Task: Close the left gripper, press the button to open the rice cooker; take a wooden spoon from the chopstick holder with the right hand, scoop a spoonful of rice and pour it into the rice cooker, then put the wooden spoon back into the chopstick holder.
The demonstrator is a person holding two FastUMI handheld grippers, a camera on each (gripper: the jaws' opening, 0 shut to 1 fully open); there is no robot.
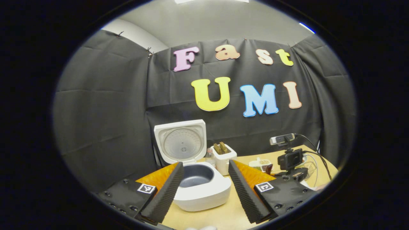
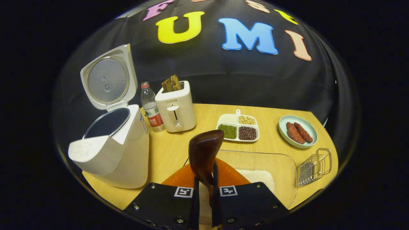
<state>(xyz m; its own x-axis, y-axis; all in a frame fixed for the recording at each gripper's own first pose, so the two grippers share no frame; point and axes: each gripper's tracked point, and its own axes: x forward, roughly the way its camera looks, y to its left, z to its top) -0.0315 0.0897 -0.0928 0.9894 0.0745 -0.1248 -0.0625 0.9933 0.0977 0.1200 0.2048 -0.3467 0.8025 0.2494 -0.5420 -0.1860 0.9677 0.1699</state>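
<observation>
Your right gripper point(image 2: 204, 191) squeezed the wooden spoon point(image 2: 203, 153); tipping it toward the rice cooker point(image 2: 111, 143) at ten o'clock could spill rice. Your left gripper point(image 1: 204, 188) stood apart.

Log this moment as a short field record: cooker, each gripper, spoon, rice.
rice cooker: lid up, inner pot looks empty
left gripper: open, pointed at the cooker, holding nothing
right gripper: shut on the wooden spoon, bowl end forward
spoon position: over the clear tray
rice: lying in the tray
</observation>
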